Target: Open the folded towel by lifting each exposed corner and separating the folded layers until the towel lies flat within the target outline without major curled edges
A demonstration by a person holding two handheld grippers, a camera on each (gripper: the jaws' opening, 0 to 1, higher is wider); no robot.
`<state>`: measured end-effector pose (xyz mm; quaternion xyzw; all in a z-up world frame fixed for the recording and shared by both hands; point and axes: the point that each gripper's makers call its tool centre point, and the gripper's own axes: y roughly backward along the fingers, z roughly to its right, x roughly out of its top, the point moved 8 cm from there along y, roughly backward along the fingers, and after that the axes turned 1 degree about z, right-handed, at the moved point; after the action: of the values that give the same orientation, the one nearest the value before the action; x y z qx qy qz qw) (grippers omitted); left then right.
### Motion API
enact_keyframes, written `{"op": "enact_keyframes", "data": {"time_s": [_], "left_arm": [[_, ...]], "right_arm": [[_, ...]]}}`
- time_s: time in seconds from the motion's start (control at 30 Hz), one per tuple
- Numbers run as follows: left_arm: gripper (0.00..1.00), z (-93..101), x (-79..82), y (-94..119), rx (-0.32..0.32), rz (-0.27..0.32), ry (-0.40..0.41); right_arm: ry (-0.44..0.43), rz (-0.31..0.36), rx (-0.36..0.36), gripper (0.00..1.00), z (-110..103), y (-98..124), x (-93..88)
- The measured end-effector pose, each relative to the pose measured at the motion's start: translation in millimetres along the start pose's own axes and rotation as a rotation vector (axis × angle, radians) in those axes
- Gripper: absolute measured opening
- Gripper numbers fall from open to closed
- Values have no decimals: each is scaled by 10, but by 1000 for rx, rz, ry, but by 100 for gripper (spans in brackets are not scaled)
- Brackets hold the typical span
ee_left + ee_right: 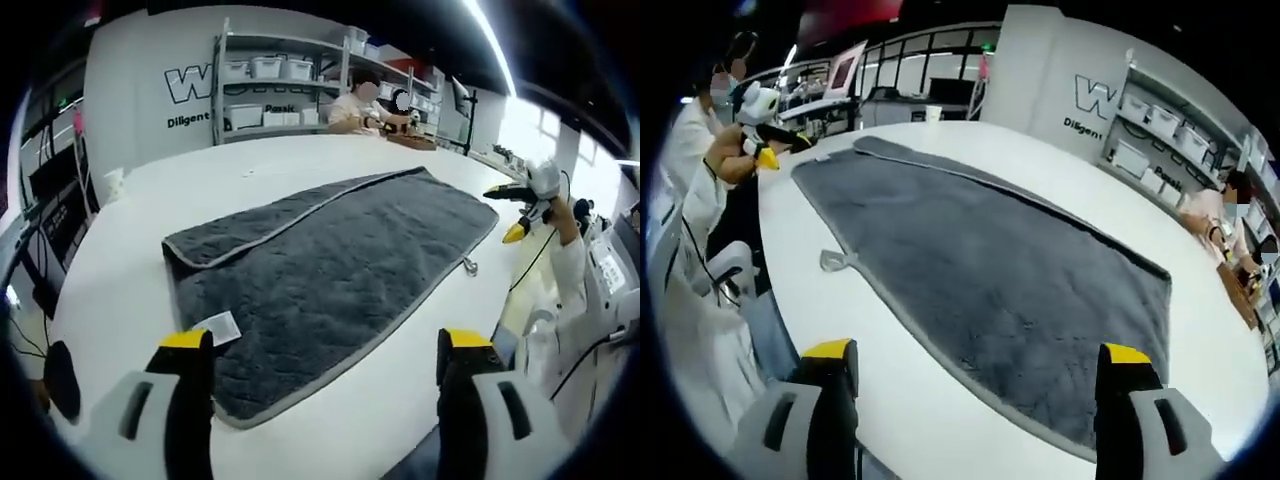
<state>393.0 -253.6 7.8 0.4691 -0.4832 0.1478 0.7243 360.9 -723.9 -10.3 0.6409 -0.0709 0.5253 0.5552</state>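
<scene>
A white table (300,160) is stretching away ahead of both grippers, carrying everything in the scene. On it a dark grey towel (330,260) is lying lengthwise, still folded along its long axis: in the left gripper view the upper layer's pale piped edge is running diagonally from just ahead of the left jaw toward the far end, leaving a strip of the lower layer showing beside it. In the right gripper view the same towel (990,260) is spreading ahead of the jaws, its near edge curving between them.

Beyond the table's far side, shelving (280,90) with white bins is standing against a wall, and a seated person (360,105) is working near it.

The left gripper (325,350) is hovering at the towel's near end with its yellow-tipped jaws spread wide and holding nothing; the towel's corner is lying between them. The right gripper (980,365) is likewise standing wide apart and empty, over the table edge just short of the towel's hem. Each gripper is appearing small in the other's view, off to the side beside the towel.

A white label (217,327) is sticking out from the towel just ahead of the left jaw. A small grey loop tab (837,261) is lying on the table at the towel's edge, ahead of the right gripper's left jaw.
</scene>
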Motion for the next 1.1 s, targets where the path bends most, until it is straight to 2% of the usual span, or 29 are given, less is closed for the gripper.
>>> {"op": "enact_keyframes", "data": {"time_s": [0.27, 0.3, 0.43, 0.67, 0.87, 1.1], "left_arm": [[79, -289, 83, -169, 22, 55, 77], [78, -358, 94, -201, 36, 61, 101], [74, -505, 105, -330, 70, 65, 106], [66, -682, 171, -583, 57, 100, 145], [57, -862, 231, -714, 77, 98, 164], [52, -1011, 226, -835, 100, 87, 183]], "right_arm": [[20, 10, 67, 97, -166, -144, 42], [22, 9, 67, 97, -168, -145, 44], [21, 22, 71, 96, -172, -135, 61], [24, 20, 72, 94, -168, -119, 40], [20, 25, 64, 93, -147, -93, 20], [13, 25, 65, 92, -143, -82, -14]]}}
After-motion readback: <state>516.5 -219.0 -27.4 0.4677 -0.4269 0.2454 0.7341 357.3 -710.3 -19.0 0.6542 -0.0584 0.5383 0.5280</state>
